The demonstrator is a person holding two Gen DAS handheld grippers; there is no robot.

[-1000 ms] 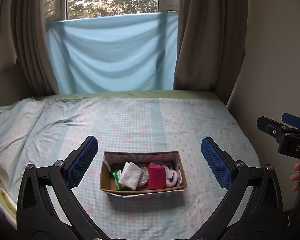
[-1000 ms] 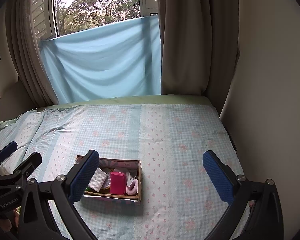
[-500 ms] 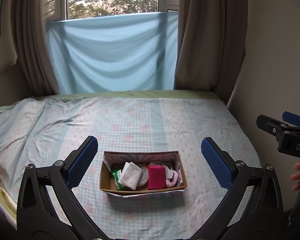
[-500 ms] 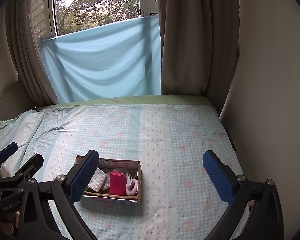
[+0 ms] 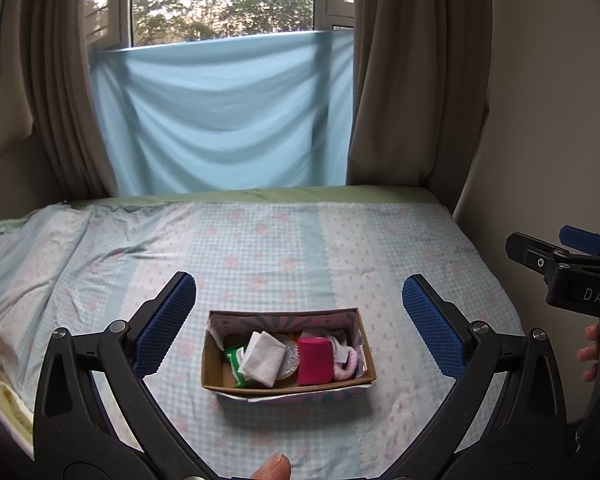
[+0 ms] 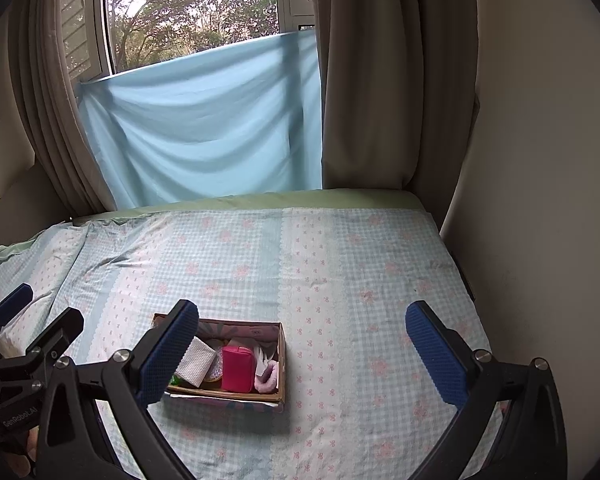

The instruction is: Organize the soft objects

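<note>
**A:** Where's the box relative to the tools?

**B:** Left tool (image 5: 296, 320): jaws spread wide, nothing held, hanging above the bed's near edge. The open brown cardboard box (image 5: 288, 390) lies dead ahead of it, framed between the two blue pads, long axis running left-right across the view. Right tool (image 6: 300, 344): also wide and empty, but the box sits off to its left, partly behind its left pad. I'd say the left tool is the better lined up.

**A:** Contents?

**B:** All inside the box, packed side by side. Left to right: a green packet (image 5: 234, 364) mostly buried, a white folded textured cloth (image 5: 262, 358) lying over it, a round glittery silver pad (image 5: 289, 360), a magenta rectangular pouch (image 5: 315, 360) standing on edge, a pale pink fluffy loop (image 5: 348, 364) against the right wall.

**A:** Anything loose on the bed?

**B:** Nothing I can see. The pale blue checked bedsheet (image 5: 260, 256) is bare around the box, wrinkled toward the left edge.

**A:** Obstructions?

**B:** None on a straight approach. Box walls limit jaw entry; items touch, so pinching one likely drags a neighbour. Beyond the far edge: light blue hung cloth (image 5: 224, 112), grey-brown curtains (image 5: 416, 80).
</note>
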